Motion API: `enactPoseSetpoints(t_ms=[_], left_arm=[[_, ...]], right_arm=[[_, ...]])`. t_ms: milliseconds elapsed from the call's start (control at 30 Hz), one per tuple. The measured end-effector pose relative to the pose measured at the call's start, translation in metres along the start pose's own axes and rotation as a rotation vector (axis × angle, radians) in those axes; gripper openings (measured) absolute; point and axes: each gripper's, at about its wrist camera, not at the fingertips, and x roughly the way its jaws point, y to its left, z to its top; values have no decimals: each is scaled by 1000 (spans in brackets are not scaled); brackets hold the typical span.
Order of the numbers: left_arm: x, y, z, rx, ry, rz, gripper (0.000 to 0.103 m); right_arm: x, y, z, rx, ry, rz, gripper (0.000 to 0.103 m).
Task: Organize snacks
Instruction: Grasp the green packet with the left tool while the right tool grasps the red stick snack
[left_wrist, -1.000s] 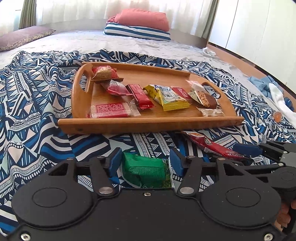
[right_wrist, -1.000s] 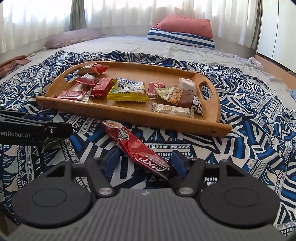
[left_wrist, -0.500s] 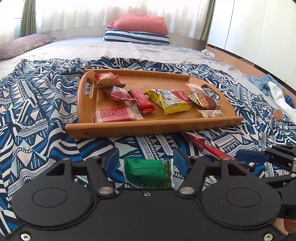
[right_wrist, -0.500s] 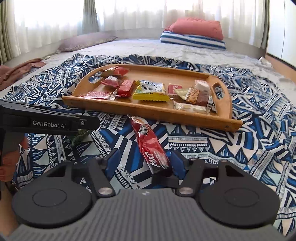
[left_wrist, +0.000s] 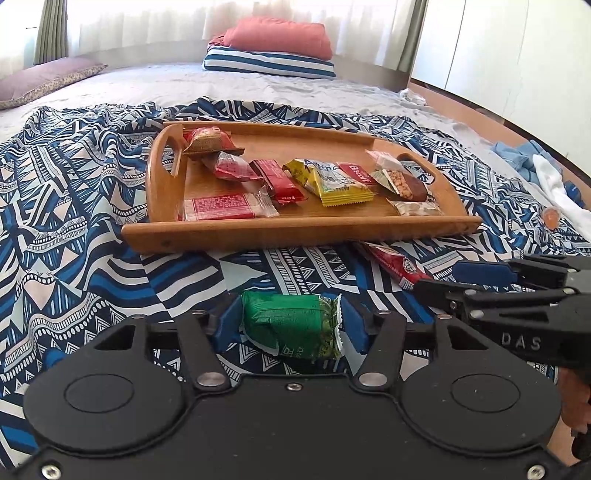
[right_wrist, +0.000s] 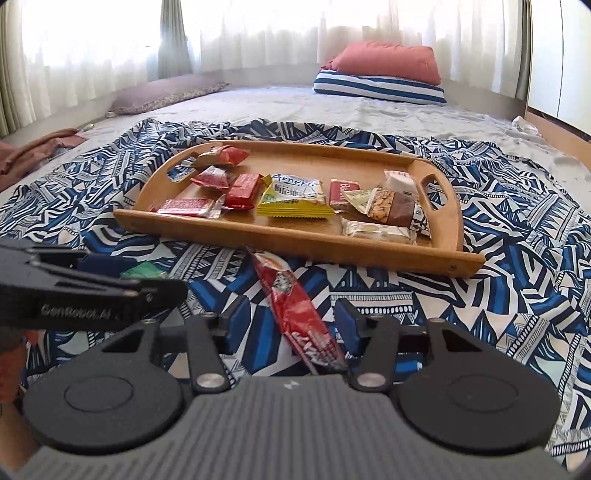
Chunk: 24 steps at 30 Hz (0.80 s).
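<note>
left gripper (left_wrist: 291, 325) clamped on a green foil snack packet (left_wrist: 291, 326), blue pads touching both its sides, held above the blue-and-white patterned cloth (left_wrist: 74, 229). right gripper (right_wrist: 286, 328) spread apart around a long red snack wrapper (right_wrist: 295, 310) lying on the cloth, pads not touching it. just beyond, a wooden handled tray (right_wrist: 295, 238) loaded with assorted wrapped snacks.

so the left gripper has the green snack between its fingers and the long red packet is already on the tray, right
Not quite. The long red packet lies on the patterned blanket in front of the wooden tray, as the right wrist view shows. The green snack is between the left gripper fingers.
</note>
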Motion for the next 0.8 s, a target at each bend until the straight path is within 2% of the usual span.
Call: enactPoseSetpoints(t_ms=[167, 267, 333, 367, 500, 600, 700, 800], left_arm=[[-1, 2, 2, -6, 2, -8, 49], [0, 2, 2, -7, 2, -10, 48], [0, 2, 2, 5, 3, -16, 49], [1, 1, 1, 12, 3, -18, 53], [3, -5, -4, 49, 2, -6, 56], [2, -8, -3, 60, -2, 0, 45], [-2, -10, 1, 57, -6, -23, 43], [-9, -14, 7, 85, -41, -11, 43]], right_arm=[[11, -8, 7, 32, 25, 41, 57], [18, -8, 8, 26, 41, 58, 49], [24, -8, 9, 29, 60, 72, 42], [26, -8, 9, 33, 64, 72, 41], [25, -5, 9, 10, 51, 69, 35], [21, -4, 8, 21, 45, 71, 32], [14, -2, 11, 25, 28, 76, 31], [6, 1, 16, 17, -4, 64, 30]])
